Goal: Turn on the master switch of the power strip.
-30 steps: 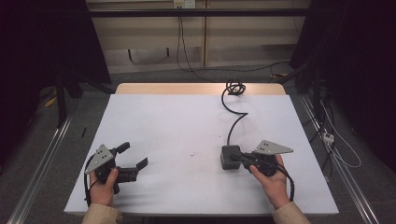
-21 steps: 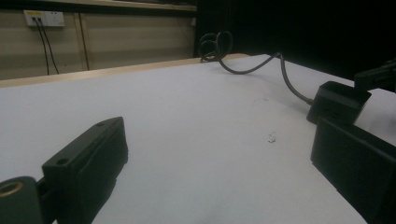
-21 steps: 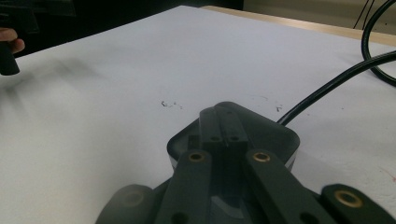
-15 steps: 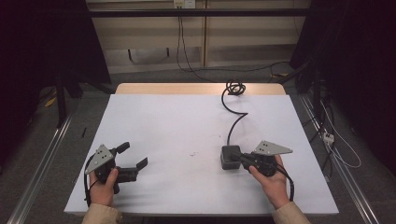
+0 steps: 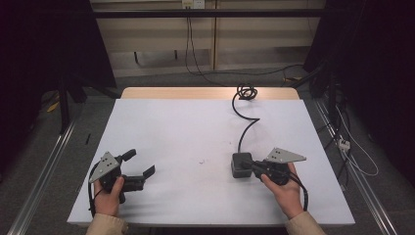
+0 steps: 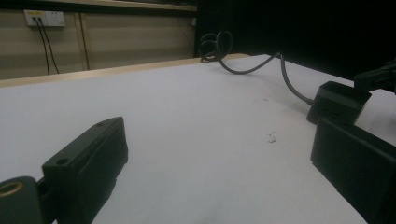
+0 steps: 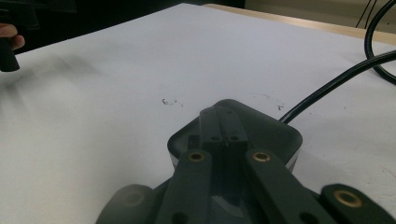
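Left tool near left on white surface, jaws spread wide, nothing between. Right tool near right, jaws pressed together, lying over top of dark power adapter. Adapter's black cable runs to far edge, coiled there.

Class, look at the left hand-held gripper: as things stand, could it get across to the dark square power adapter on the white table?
Probably yes. The left hand-held gripper has its jaws open, and bare white table lies between it and the dark square power adapter. The right hand-held gripper sits at the adapter's near side, so approach from the left.
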### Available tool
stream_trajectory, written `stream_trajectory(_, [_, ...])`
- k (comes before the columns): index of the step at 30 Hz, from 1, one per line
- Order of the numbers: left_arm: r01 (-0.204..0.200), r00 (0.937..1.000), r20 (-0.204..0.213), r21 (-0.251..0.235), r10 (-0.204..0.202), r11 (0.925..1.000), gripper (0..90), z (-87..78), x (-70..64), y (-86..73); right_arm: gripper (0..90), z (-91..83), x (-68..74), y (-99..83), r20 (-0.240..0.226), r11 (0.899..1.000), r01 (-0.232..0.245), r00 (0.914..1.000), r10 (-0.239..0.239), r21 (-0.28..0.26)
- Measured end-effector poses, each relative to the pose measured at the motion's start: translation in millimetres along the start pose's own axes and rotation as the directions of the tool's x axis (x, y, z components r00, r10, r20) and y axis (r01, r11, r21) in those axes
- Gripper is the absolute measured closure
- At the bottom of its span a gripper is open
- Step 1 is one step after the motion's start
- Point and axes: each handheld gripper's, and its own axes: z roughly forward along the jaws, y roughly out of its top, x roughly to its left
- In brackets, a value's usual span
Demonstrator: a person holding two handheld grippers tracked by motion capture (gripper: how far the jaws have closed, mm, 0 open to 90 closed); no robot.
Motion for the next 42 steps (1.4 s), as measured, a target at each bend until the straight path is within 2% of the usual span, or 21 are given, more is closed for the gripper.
stream_trajectory(17, [0.006, 1.0000, -0.002, -0.004, -0.006, 1.0000, 3.5, 0.3, -0.2, -0.4, 90.0, 0.1, 0.2, 0.4, 0.001, 1.000, -0.018, 0.9998, 0.018, 0.008])
stream_trajectory(42, [0.000, 1.0000, -0.003, -0.005, 0.000, 1.0000, 3.5, 0.5, -1.6, 0.1, 90.0, 0.7, 3.5, 3.5, 0.023, 0.999, -0.012, 0.9997, 0.011, 0.036])
